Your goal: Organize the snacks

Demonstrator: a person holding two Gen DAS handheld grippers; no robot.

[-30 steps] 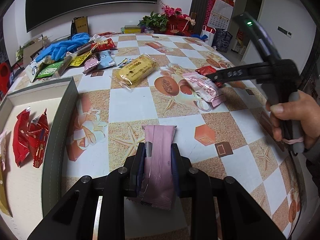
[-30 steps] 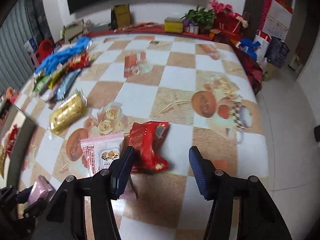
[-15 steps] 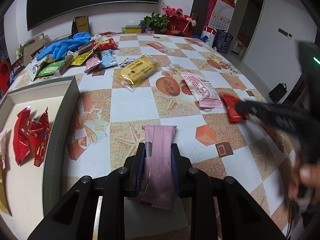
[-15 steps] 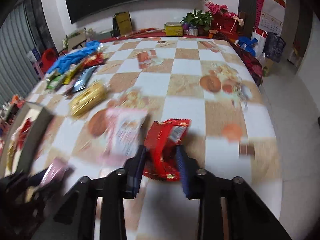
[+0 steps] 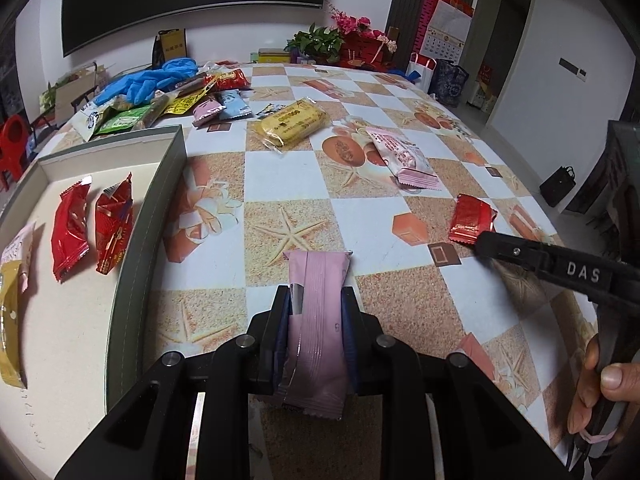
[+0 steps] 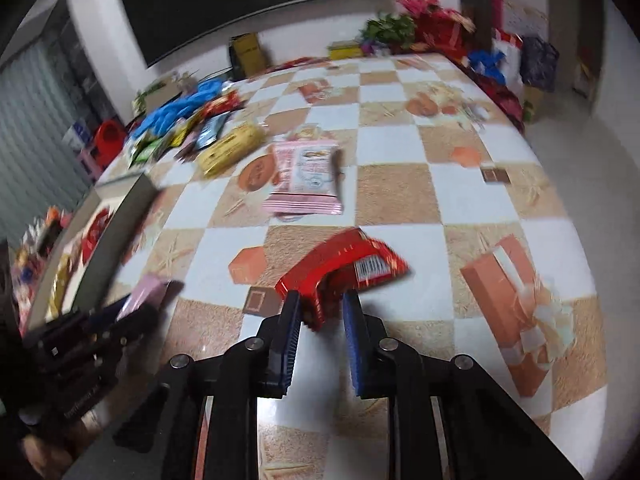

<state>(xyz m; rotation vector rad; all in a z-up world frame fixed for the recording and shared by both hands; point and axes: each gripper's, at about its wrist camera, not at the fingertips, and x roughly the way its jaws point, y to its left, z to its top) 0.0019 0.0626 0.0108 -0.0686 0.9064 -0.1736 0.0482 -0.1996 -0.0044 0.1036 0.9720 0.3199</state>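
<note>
My left gripper [image 5: 316,300] is shut on a pink snack packet [image 5: 318,280], held low over the checkered tablecloth just right of the grey tray [image 5: 160,184]. Two red packets [image 5: 70,232] lie in the tray, with a yellow and a pale one at its near left. My right gripper [image 6: 320,304] is shut on the near end of a red snack packet [image 6: 344,264], which bends up beyond the pads. In the left wrist view that red packet [image 5: 472,218] sticks out of the right gripper [image 5: 480,240] at the right. The right wrist view is motion-blurred.
A pink-and-white packet [image 5: 404,156] and a yellow packet [image 5: 290,122] lie mid-table. A heap of snacks [image 5: 160,104] and blue gloves [image 5: 148,80] sit at the back left. A hand [image 5: 600,392] grips the right tool. The table edge runs along the right.
The right gripper closed on the red packet and carried it away from the pink-and-white packet toward the near side. The left gripper shifted slightly, still gripping the pink packet.
</note>
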